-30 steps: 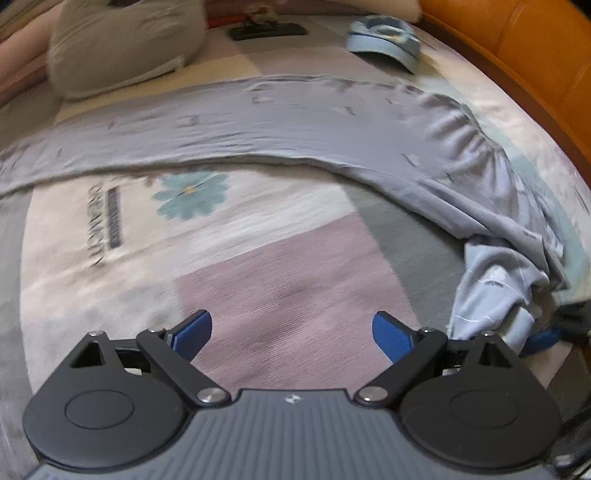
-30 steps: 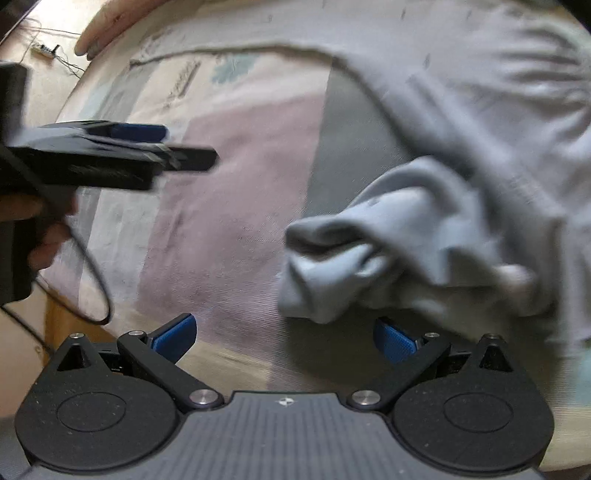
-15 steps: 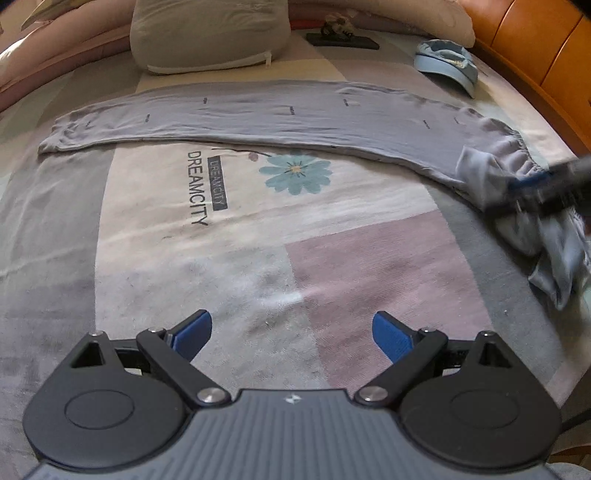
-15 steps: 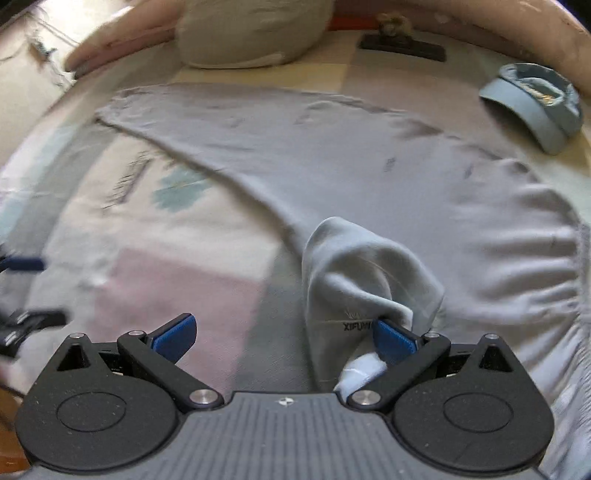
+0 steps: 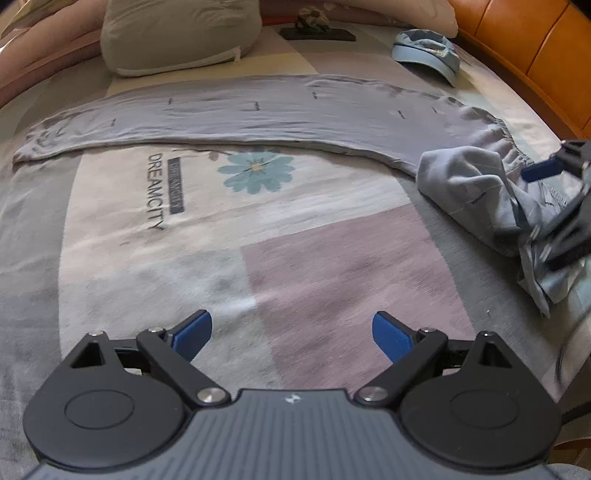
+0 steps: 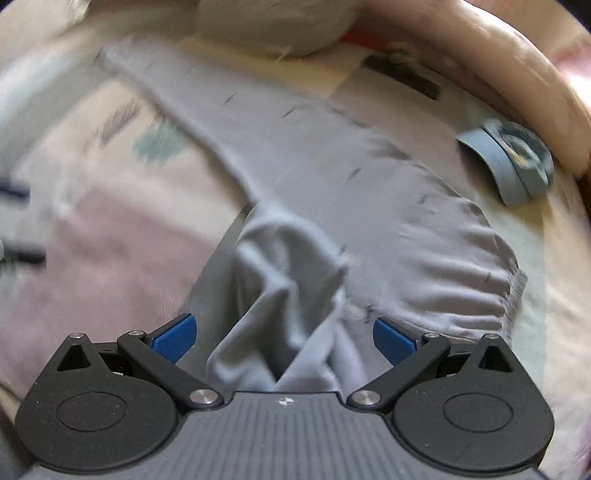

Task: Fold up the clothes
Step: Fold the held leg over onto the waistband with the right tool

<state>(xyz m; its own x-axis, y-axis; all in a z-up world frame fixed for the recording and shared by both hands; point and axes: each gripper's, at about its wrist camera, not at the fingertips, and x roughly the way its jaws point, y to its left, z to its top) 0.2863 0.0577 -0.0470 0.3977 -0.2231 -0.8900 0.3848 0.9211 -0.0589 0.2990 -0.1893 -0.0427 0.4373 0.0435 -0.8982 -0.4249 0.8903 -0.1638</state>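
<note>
One pair of grey pants (image 5: 258, 110) is lying flat across the bed (image 5: 332, 266), with one leg bunched up at the right; the left gripper (image 5: 291, 328) is hanging wide open over bare bed; the right gripper (image 6: 284, 338) is open too, with the bunched leg (image 6: 280, 280) sitting between its fingers; one cap (image 5: 428, 51) and one pillow (image 5: 177, 33) are resting behind.

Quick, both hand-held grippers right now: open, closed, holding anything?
Left hand-held gripper: open, holding nothing, above the bedspread.
Right hand-held gripper: open, bunched end of the grey trousers between its fingers, not clamped.
</note>
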